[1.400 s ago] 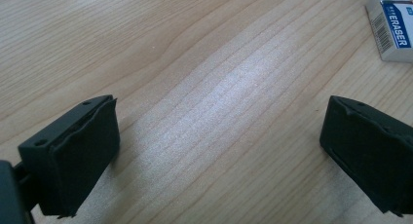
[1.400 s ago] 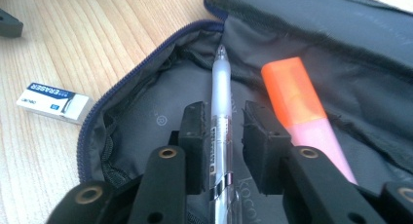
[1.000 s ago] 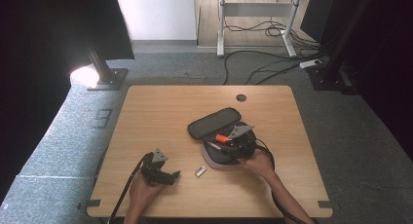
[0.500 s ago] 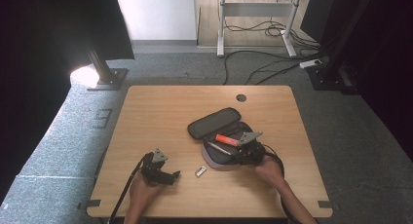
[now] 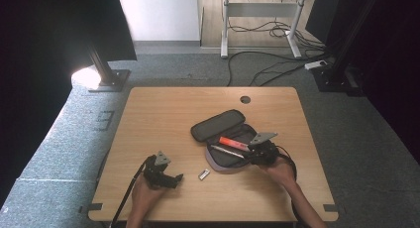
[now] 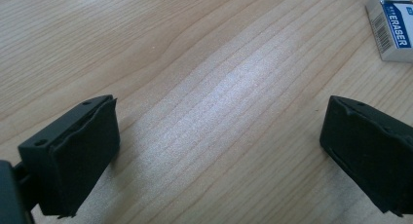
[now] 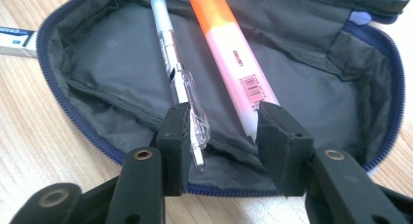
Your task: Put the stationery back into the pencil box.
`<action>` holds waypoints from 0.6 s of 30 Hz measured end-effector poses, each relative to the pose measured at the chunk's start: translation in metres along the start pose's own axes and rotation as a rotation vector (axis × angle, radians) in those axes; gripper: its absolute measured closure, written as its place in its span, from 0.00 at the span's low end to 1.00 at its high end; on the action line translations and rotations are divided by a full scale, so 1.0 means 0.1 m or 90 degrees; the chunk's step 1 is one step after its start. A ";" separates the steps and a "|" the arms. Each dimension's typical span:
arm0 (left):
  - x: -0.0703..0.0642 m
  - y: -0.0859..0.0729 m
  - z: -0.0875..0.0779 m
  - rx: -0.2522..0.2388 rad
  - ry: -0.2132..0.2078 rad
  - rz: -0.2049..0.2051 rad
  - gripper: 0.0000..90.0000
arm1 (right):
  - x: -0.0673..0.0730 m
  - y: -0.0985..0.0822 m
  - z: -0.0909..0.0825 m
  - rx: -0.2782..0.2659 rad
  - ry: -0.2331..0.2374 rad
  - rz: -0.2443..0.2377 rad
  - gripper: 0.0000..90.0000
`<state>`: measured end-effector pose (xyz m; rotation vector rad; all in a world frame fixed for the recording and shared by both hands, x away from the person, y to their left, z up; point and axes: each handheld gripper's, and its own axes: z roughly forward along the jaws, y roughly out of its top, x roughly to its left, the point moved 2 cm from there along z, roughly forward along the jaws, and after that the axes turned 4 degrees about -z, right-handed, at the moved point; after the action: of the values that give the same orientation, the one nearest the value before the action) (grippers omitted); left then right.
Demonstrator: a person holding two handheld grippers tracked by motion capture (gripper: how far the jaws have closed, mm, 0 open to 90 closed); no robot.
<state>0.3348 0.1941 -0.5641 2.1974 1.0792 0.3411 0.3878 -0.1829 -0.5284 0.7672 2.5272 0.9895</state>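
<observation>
An open dark pencil case (image 5: pixel 225 161) (image 7: pixel 97 63) lies at the middle of the wooden table (image 5: pixel 163 119), its lid (image 5: pixel 218 124) folded back. Inside lie an orange highlighter (image 5: pixel 233 142) (image 7: pixel 229 48) and a clear pen (image 5: pixel 225 151) (image 7: pixel 170 53), side by side. My right gripper (image 5: pixel 251 156) (image 7: pixel 224 131) sits at the case's right end, open, with the pen's end by one jaw, the highlighter's end by the other and only lining between. A white eraser (image 5: pixel 203 174) (image 6: pixel 394 27) (image 7: pixel 17 41) lies on the table left of the case. My left gripper (image 5: pixel 176 179) (image 6: pixel 219 151) rests open over bare wood near the front edge.
A round cable hole (image 5: pixel 245 99) marks the table's far side. On the floor beyond stand a lamp base (image 5: pixel 106 79), a desk frame (image 5: pixel 260 10) and loose cables (image 5: pixel 267 72). Bare wood stretches across the left and far parts of the table.
My right gripper has drawn back to the right and nearer the front edge, off the highlighter, which now lies in the case. The left gripper has stayed put.
</observation>
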 end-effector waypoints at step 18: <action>0.00 0.00 0.00 0.000 0.000 0.000 0.00 | 0.01 -0.18 -0.25 0.000 -0.012 0.051 0.28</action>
<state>0.3348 0.1939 -0.5641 2.1979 1.0782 0.3404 0.3693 -0.2067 -0.5236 0.8798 2.4982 1.0022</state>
